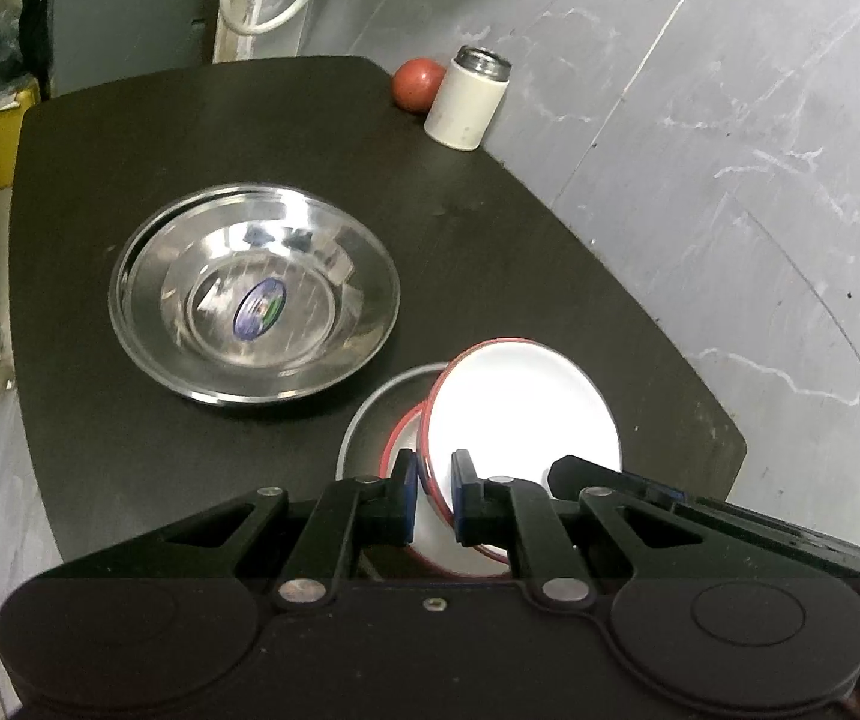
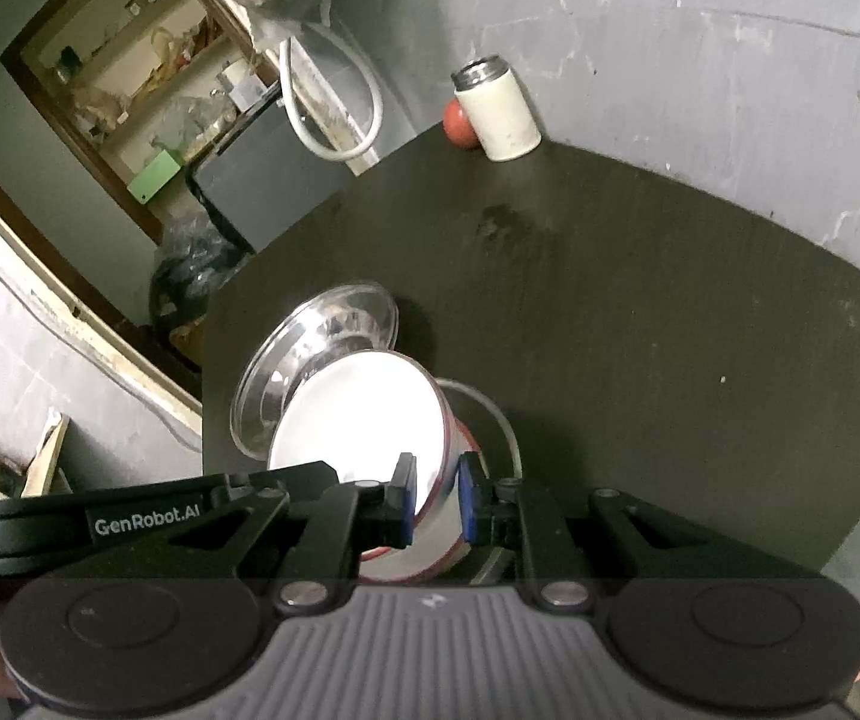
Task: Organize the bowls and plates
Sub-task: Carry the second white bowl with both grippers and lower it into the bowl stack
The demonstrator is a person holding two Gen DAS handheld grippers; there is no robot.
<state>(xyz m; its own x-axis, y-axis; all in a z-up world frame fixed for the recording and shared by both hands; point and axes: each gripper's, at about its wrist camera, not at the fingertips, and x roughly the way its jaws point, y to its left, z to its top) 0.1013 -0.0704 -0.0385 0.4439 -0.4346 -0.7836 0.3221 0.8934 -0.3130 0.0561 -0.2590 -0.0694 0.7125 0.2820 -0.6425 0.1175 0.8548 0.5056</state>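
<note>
While both pinch the red-rimmed white bowl (image 1: 520,414), it tilts above a second bowl (image 1: 411,438). Left hand-held gripper (image 1: 433,495) and right hand-held gripper (image 2: 436,498) clamp its rim. A steel plate (image 1: 255,294) sits nearby on the bench (image 1: 490,228).

Only text I can actually read is "GenRobot.AI", printed white on the black left gripper (image 2: 147,525) body. My steel plate (image 1: 255,294) has a blue oval sticker (image 1: 260,307), way too blurry to read.

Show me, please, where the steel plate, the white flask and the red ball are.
steel plate (image 1: 254,294): left wrist view, its centre sticker.
white flask (image 1: 467,101): left wrist view, its body.
red ball (image 1: 416,84): left wrist view, its middle.
</note>
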